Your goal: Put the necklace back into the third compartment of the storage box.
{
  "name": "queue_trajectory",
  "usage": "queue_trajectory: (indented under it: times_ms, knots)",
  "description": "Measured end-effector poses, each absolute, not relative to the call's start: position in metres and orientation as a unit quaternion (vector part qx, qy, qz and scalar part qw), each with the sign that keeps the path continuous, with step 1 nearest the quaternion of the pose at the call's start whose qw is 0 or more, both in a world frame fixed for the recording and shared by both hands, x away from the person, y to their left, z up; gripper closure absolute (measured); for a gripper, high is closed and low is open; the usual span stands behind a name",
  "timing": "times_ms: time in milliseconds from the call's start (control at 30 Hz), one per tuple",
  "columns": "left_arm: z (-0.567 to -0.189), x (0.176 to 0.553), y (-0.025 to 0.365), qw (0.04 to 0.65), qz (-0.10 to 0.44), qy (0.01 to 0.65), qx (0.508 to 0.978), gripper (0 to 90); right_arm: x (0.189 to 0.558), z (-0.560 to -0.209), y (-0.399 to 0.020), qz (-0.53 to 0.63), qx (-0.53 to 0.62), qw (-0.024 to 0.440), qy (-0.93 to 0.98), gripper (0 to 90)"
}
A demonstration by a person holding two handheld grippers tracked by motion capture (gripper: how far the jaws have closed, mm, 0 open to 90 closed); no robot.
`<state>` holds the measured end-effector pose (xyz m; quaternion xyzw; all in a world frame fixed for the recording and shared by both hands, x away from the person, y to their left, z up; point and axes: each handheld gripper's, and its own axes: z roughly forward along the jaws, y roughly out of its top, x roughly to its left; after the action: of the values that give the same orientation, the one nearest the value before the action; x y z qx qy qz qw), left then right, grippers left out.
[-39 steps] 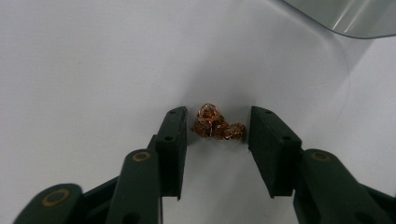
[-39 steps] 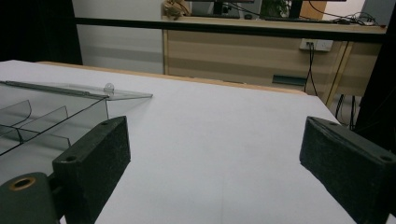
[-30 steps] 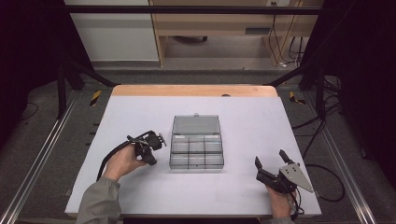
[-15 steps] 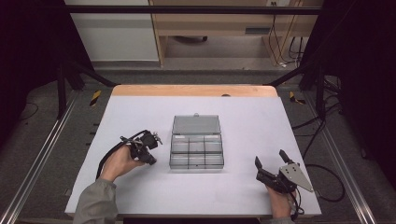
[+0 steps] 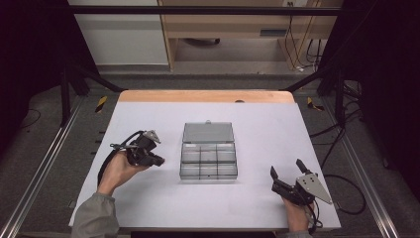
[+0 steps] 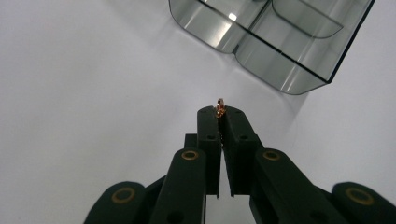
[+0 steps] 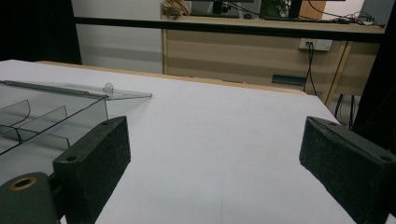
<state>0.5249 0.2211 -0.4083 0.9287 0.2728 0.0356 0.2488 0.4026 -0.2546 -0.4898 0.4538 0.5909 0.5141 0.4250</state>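
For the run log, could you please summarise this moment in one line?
left claw: shut on small copper piece | right claw: open, idle | compartment box: lid open

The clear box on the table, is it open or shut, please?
Open: the clear box has its lid folded back flat behind it, compartments exposed.

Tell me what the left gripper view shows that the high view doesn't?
The left gripper view alone reveals a tiny copper-coloured piece pinched at the tips of the left gripper, whose jaws are shut on it. The high view alone takes in the right gripper, jaws open, the person's hands and the whole white table. Both show the clear compartment box.
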Motion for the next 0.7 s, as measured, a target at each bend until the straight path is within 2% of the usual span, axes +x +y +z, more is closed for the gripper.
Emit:
queue_trajectory:
  times_ms: [400,700]
  knots:
    - [-0.403,0.514,0.24,0.337,0.059,0.28,0.897,85.0,0.402,-0.49,-0.254,0.514,0.452,0.428,0.59,9.1]
    - [-0.407,0.506,0.25,0.428,0.077,0.281,0.855,85.1,0.402,-0.49,-0.254,0.514,0.452,0.428,0.59,9.0]
